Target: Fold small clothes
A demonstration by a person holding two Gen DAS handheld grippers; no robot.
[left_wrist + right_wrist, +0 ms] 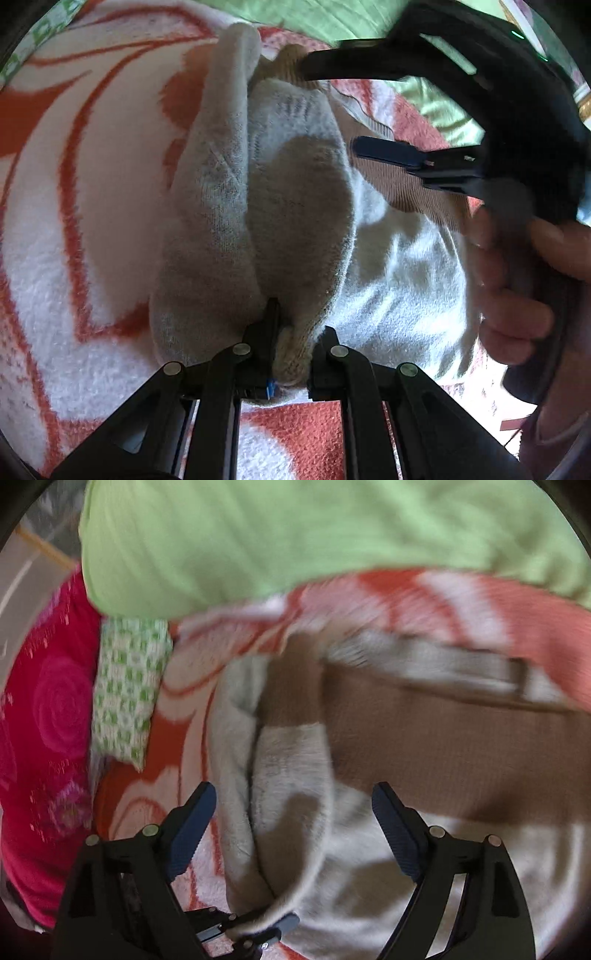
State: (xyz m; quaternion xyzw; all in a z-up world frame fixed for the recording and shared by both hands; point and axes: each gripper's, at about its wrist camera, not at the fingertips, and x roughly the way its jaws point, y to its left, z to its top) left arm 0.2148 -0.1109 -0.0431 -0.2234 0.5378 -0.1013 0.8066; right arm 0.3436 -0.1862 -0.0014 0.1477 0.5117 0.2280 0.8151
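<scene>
1. Landmark: the orange-and-white blanket (pixel 92 206) covers the bed; every place below is given relative to it.
2. Socks (pixel 258 206): two grey-white socks lie side by side on the blanket, tan toes at the far end, beside a tan ribbed garment (pixel 461 746).
3. Left gripper (pixel 291 354): pressed together, pinching the near end of the right-hand sock just above the blanket.
4. Right gripper (pixel 295 834): spread wide, nothing between the pads, poised over the socks mid-blanket.
5. Step in hand, as judged: pairing the socks before the fold.
6. Next move likely requires the right gripper to pin the socks while the left carries its end toward the toes.
</scene>
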